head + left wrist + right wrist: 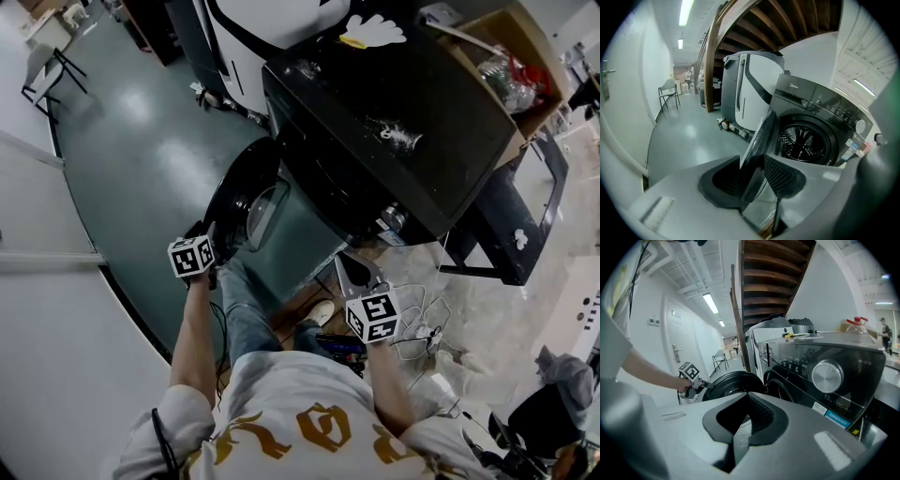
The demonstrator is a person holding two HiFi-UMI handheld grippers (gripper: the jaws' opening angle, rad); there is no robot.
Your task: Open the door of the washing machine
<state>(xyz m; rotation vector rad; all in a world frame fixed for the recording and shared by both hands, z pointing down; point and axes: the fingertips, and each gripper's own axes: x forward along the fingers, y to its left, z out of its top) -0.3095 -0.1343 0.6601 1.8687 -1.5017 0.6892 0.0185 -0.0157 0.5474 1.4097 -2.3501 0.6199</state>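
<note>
Your left claw (757, 161) clamps the washing machine (813, 101) door (761, 133) edge; your right claw (745, 413), behind it, is closed, empty.

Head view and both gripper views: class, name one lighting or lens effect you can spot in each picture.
Head view: lamp glare pools on the green floor, and the washing machine top shines; left gripper view: walls bow, corners go black, the ceiling lamp burns out white; right gripper view: the dial carries a bright highlight, edges curve.
</note>
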